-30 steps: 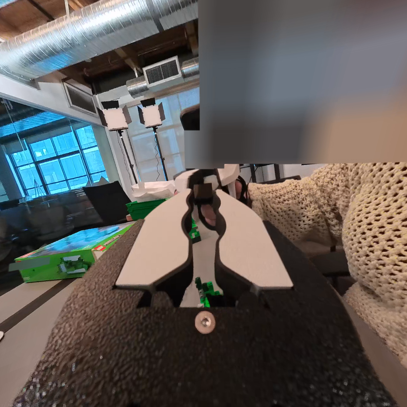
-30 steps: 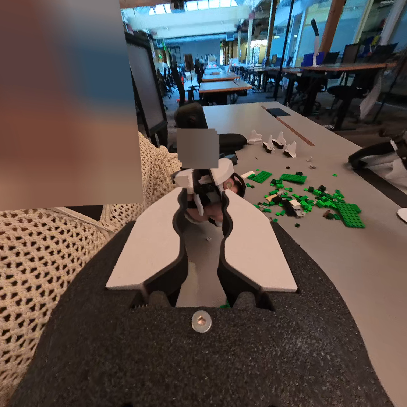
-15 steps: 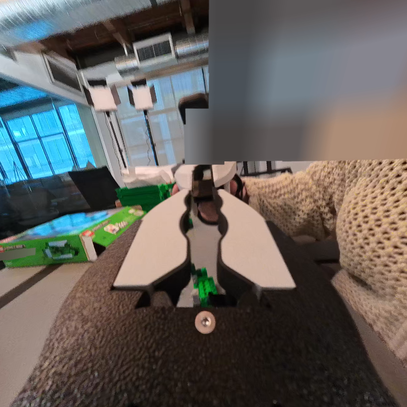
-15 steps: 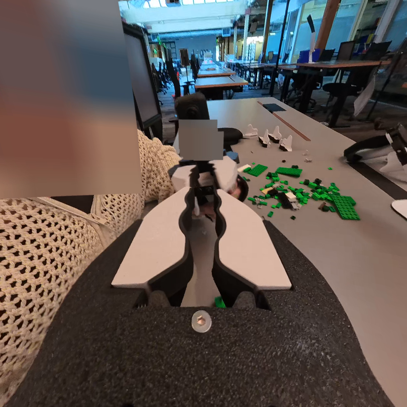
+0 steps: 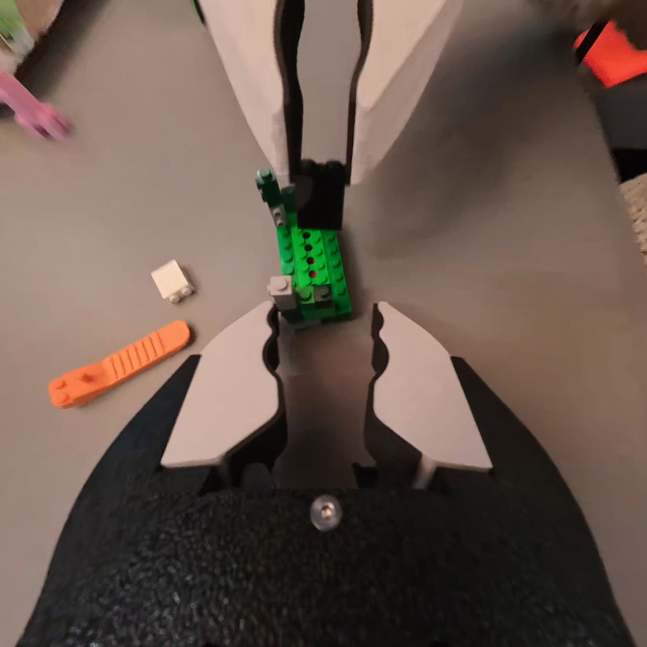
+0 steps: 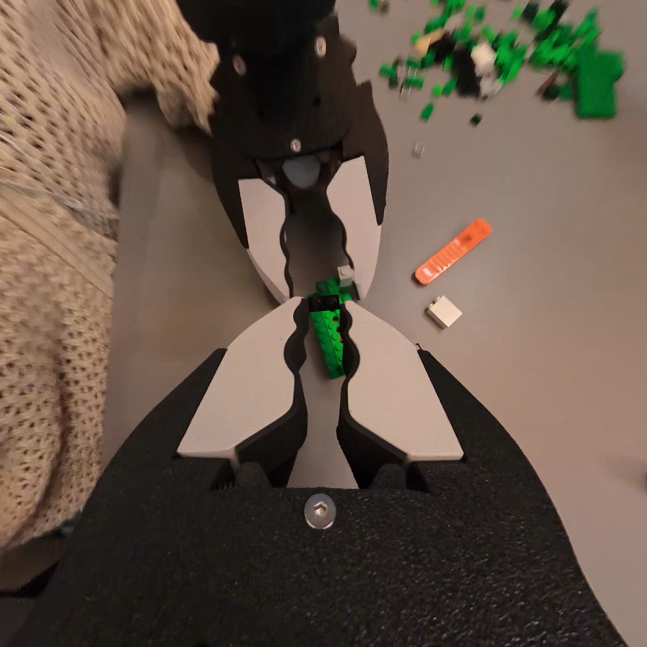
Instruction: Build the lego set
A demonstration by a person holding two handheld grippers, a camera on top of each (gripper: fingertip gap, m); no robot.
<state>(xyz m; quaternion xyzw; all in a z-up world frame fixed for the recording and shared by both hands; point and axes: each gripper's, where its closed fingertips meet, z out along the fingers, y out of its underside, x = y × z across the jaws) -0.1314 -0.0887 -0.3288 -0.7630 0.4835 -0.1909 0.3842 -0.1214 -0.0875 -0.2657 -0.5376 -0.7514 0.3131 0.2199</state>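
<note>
The green build (image 5: 313, 276) lies mid-table, and a black brick (image 5: 320, 204) is being set on its far end, pinched between the narrowed fingers of the right gripper (image 6: 324, 308). The left gripper (image 5: 324, 308) is held wide apart just short of the near end, gripping nothing. In judgement, the build should be clamped by the near end first, the brick squared over the studs, then pressed straight down. An orange separator (image 5: 119, 364) and a white brick (image 5: 172, 285) lie beside the build; loose green pieces (image 6: 518, 52) are scattered toward the table's far edge. No readable writing is seen.
</note>
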